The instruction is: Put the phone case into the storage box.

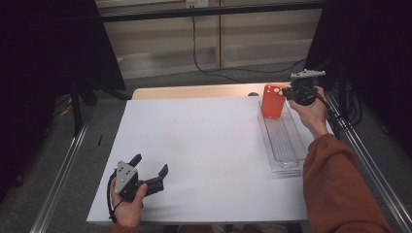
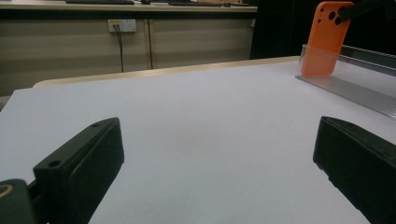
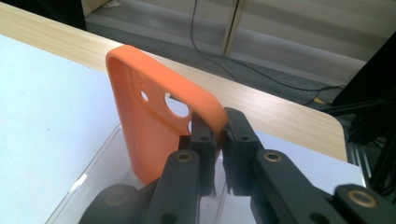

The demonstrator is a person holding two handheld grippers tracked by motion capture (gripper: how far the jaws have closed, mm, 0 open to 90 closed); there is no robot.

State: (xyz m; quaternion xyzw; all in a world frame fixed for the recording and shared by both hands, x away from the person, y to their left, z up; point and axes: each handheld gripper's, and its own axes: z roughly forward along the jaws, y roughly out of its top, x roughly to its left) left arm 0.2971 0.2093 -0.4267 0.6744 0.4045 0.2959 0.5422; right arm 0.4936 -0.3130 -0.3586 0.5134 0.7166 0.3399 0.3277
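Beige panelled wall (image 1: pixel 165 34) behind the wooden table (image 1: pixel 194 91), black cable (image 1: pixel 197 43) hanging from its socket (image 1: pixel 197 3), grey floor (image 1: pixel 160 80) below.

- This is a lab or test room set up for recording, not a home.
- A wooden table (image 1: pixel 194 91) stands alone on grey carpet (image 1: pixel 160 80), and a plain white sheet (image 1: pixel 204 145) covers most of its top as a bare work surface.
- Aluminium rails (image 1: pixel 60 177) run along the floor on both sides of the table, like the frame of a rig.
- Black panels or curtains (image 1: pixel 43 58) close off the left and right, screening the work spot.
- A beige panelled wall (image 2: pixel 70 51) behind carries a socket plate (image 2: pixel 122 25), and a black cable (image 1: pixel 204 63) hangs from it and trails over the carpet.
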